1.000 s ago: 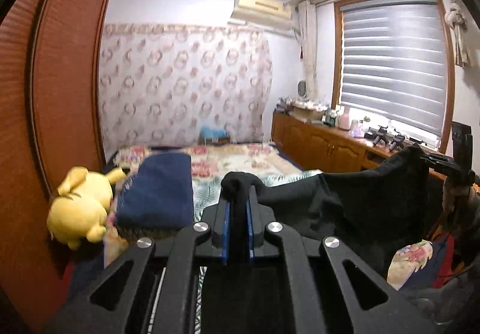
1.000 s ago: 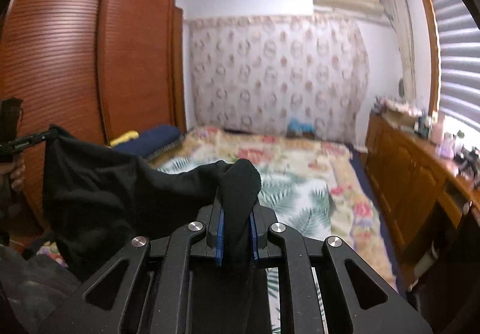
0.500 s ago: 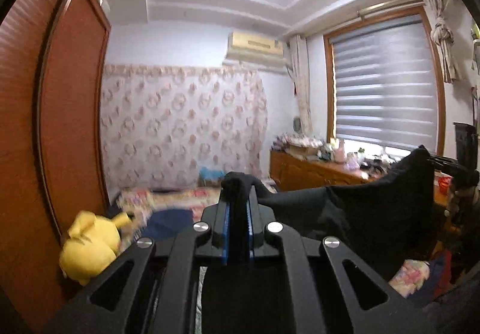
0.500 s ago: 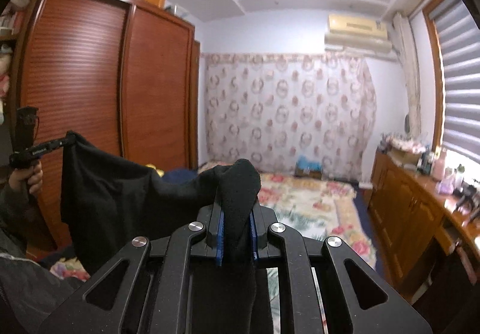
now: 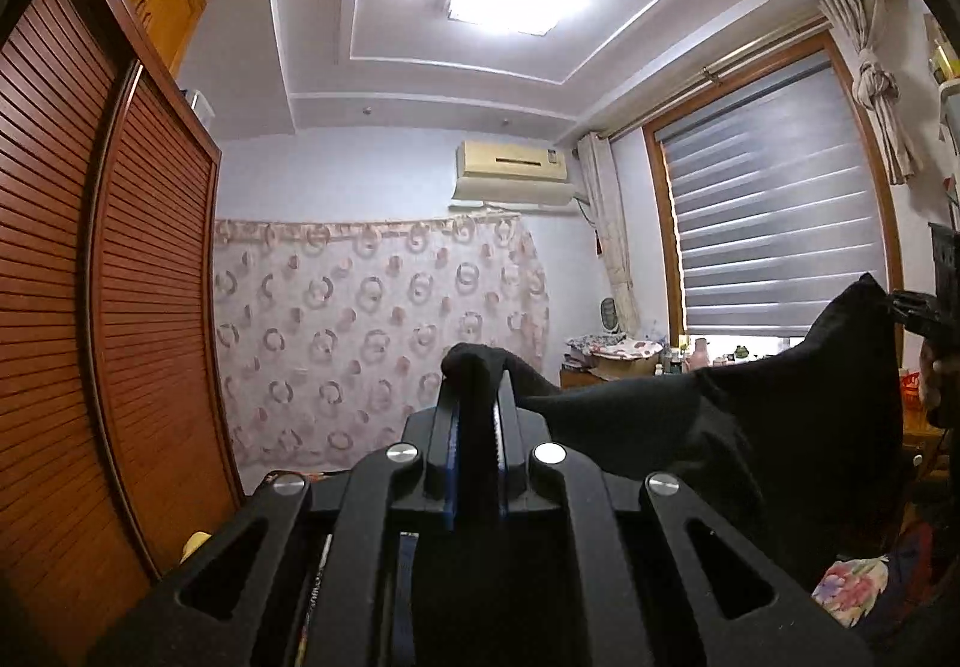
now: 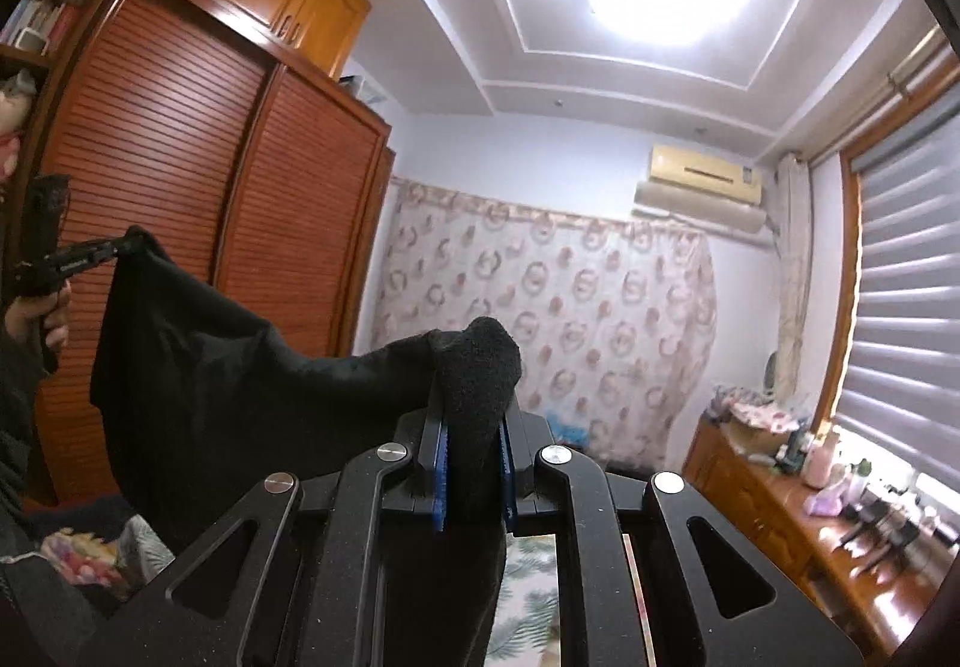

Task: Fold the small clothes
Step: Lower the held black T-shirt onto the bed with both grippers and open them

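A black garment (image 5: 750, 427) hangs stretched in the air between both grippers. My left gripper (image 5: 477, 385) is shut on one bunched corner of it, and the cloth runs off to the right, up to the other gripper (image 5: 918, 307). In the right wrist view my right gripper (image 6: 474, 397) is shut on the opposite corner of the black garment (image 6: 210, 367). From there the cloth sags leftward to the left gripper (image 6: 90, 256), held by a hand (image 6: 42, 313). Both grippers point level, high above the bed.
A brown slatted wardrobe (image 5: 90, 307) fills the left side. A patterned curtain (image 5: 372, 343) covers the far wall under an air conditioner (image 5: 510, 178). A window with blinds (image 5: 780, 229) and a cluttered wooden dresser (image 6: 798, 499) line the right. A strip of leaf-patterned bedding (image 6: 534, 595) shows below.
Both grippers have risen with the black garment still pinched. The bed, yellow plush toy and blue pillow have dropped out of view, and the ceiling light has come in.
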Available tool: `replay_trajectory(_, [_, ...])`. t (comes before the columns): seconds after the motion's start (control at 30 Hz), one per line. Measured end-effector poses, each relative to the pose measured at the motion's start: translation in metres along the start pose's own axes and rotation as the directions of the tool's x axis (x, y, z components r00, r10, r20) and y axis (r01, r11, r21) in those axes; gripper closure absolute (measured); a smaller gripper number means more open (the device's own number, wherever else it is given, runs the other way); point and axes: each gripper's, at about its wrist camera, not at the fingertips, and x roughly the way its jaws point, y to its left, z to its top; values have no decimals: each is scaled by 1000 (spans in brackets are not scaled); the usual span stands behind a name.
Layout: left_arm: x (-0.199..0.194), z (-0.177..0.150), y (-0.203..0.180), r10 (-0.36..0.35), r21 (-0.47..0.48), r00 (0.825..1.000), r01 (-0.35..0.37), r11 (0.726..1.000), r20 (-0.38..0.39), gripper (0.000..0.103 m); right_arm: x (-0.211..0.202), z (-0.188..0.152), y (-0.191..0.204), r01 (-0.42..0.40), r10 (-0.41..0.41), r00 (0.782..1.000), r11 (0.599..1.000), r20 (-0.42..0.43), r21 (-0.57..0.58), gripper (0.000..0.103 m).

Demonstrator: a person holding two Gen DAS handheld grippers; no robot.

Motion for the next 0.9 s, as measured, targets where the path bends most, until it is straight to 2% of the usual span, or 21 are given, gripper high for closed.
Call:
replay_trajectory(0.17, [46, -25, 1, 0, -7, 997, 0, 1000, -82, 96, 13, -15, -13, 33, -33, 998, 999, -47, -2, 93])
replay_trajectory(0.3, [106, -64, -5, 41, 18, 985, -38, 999, -170, 96, 52, -47, -29, 57, -55, 989, 998, -136, 9, 93])
replay_trajectory(0.43, [185, -131, -7, 37, 15, 956, -34, 999, -292, 96, 122, -109, -50, 81, -74, 958, 997, -275, 13, 93])
replay_trajectory(0.47, [206, -151, -8, 41, 19, 945, -37, 999, -324, 96, 144, -133, -56, 82, -72, 946, 996, -316, 18, 93])
replay_trajectory(0.5, [234, -178, -6, 49, 30, 928, -41, 999, -369, 96, 160, -151, -62, 83, -70, 936, 996, -344, 24, 93])
replay_trajectory(0.57, [268, -217, -11, 45, 39, 906, -31, 999, -421, 96, 195, -197, -74, 66, -34, 916, 996, -401, 64, 93])
replay_trajectory(0.63, [294, -244, -12, 46, 36, 884, -33, 999, -465, 96, 223, -232, -81, 58, -17, 900, 995, -435, 81, 93])
replay_trajectory(0.67, [314, -262, -11, 38, 27, 865, -29, 999, -501, 96, 243, -255, -86, 60, -8, 885, 994, -465, 96, 93])
replay_trajectory(0.77, [342, -283, -20, 44, 42, 839, -25, 999, -542, 96, 289, -306, -93, 73, 1, 837, 991, -548, 114, 93])
replay_trajectory(0.9, [366, -293, -23, 37, 10, 816, -38, 999, -577, 96, 325, -344, -107, 91, 9, 804, 986, -595, 138, 93])
